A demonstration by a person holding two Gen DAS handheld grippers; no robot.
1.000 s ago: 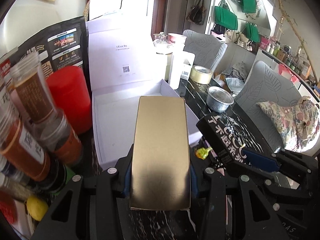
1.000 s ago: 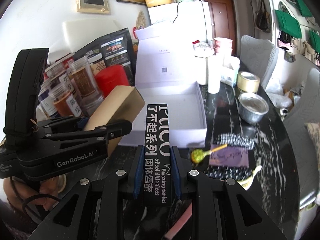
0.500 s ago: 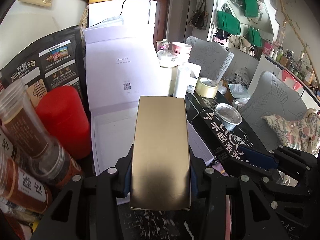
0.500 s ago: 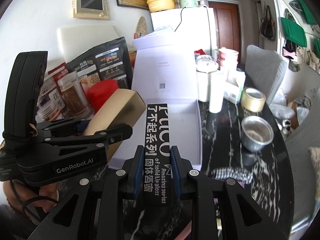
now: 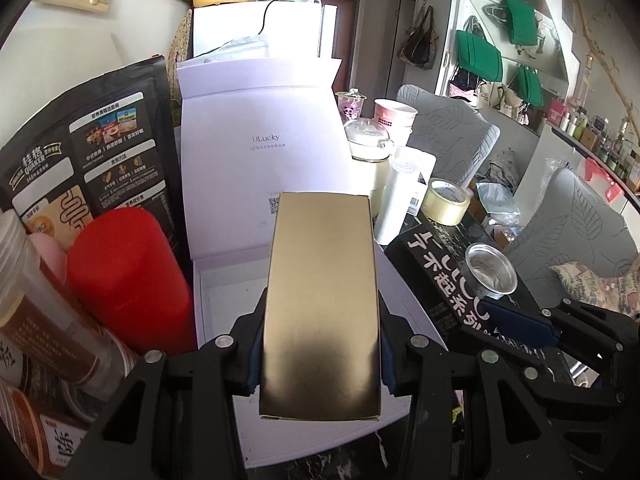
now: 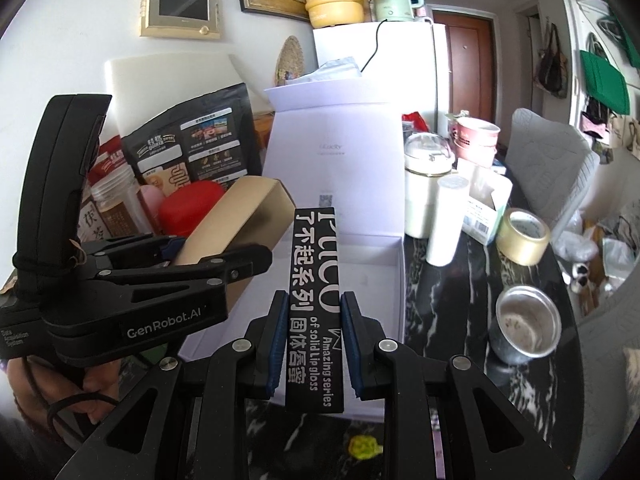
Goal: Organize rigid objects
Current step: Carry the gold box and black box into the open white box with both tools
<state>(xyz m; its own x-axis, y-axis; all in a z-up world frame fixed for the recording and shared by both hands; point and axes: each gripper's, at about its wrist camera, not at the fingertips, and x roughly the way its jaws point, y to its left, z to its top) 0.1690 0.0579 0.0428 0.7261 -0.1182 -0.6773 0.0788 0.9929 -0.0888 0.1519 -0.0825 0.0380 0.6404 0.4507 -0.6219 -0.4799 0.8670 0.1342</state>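
Observation:
My left gripper (image 5: 320, 344) is shut on a gold box (image 5: 322, 292) and holds it above the open white box (image 5: 224, 304). The gold box also shows in the right wrist view (image 6: 236, 220), with the left gripper (image 6: 224, 258) around it. My right gripper (image 6: 314, 332) is shut on a long black box with white lettering (image 6: 316, 304), held over the white box (image 6: 372, 276) near its front edge. That black box shows in the left wrist view (image 5: 444, 276) to the right. The white box's lid (image 5: 260, 152) stands upright behind.
A red canister (image 5: 124, 280), jars (image 5: 36, 292) and a black oat bag (image 5: 88, 152) crowd the left. A metal cup (image 6: 524, 324), tape roll (image 6: 522, 236), white tube (image 6: 446, 220) and white kettle (image 6: 424, 184) stand on the black marble table (image 6: 472, 300) at right.
Both grippers have risen and moved forward with their boxes, from the white box's front edge to over its inside. The table items now sit lower in both views.

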